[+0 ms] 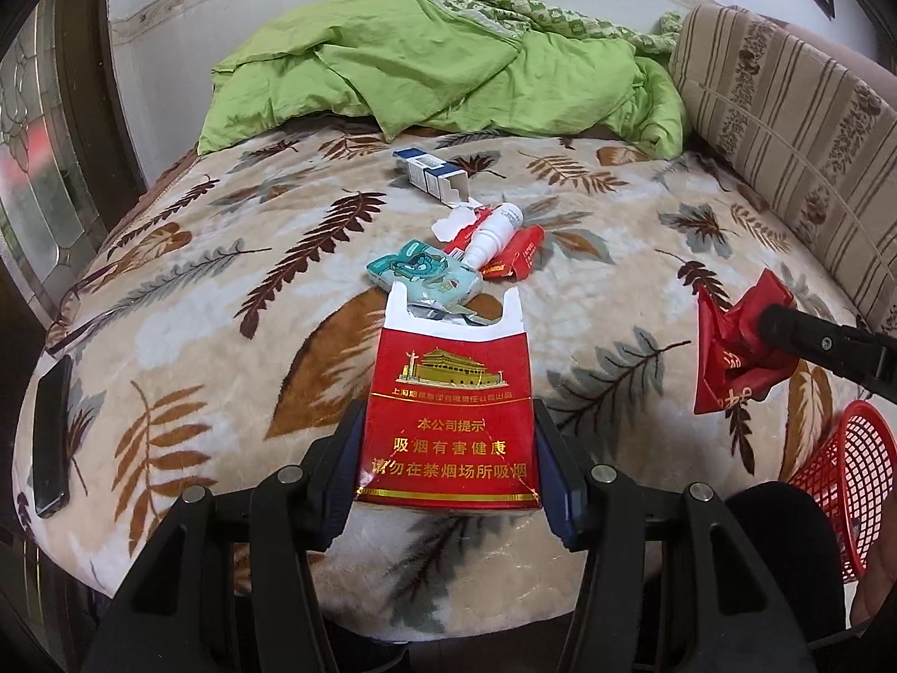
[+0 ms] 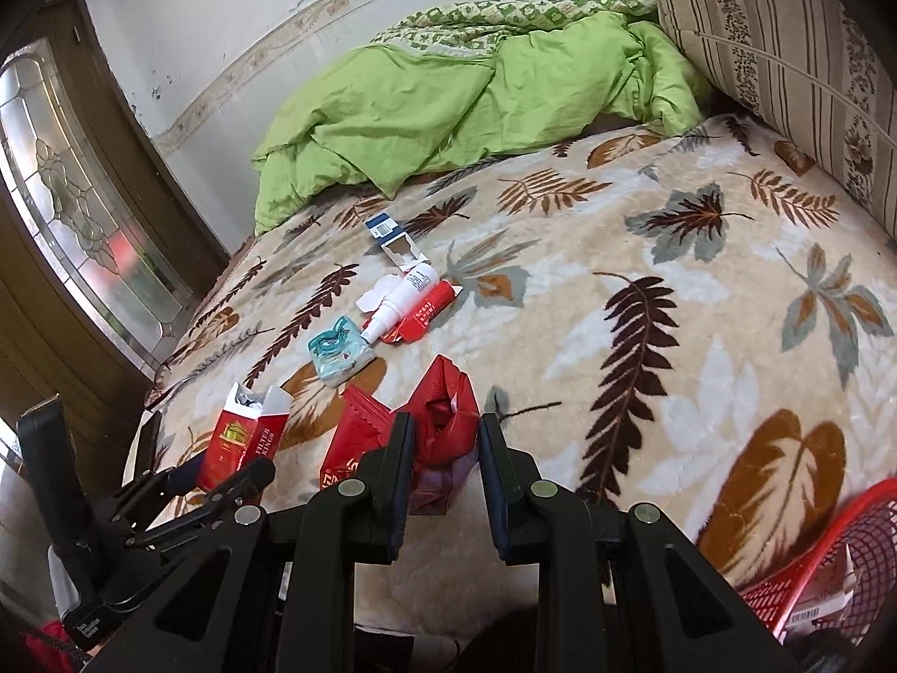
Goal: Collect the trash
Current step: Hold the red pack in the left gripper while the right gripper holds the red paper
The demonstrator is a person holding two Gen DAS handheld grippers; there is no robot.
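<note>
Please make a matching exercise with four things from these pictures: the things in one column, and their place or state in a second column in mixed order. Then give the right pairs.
Things:
1. red cigarette pack
2. crumpled red wrapper
3. white bottle
4. red mesh basket

Places or states:
A. lying on the blanket among other litter
B. gripped by the right gripper
C. at the bed's edge, near the person
D. gripped by the left gripper

Pairs: 1-D, 2-B, 3-A, 4-C

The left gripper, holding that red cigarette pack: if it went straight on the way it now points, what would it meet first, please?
Probably the teal packet on the blanket, directly beyond the red cigarette pack clamped in the left gripper; depth is unclear.
</note>
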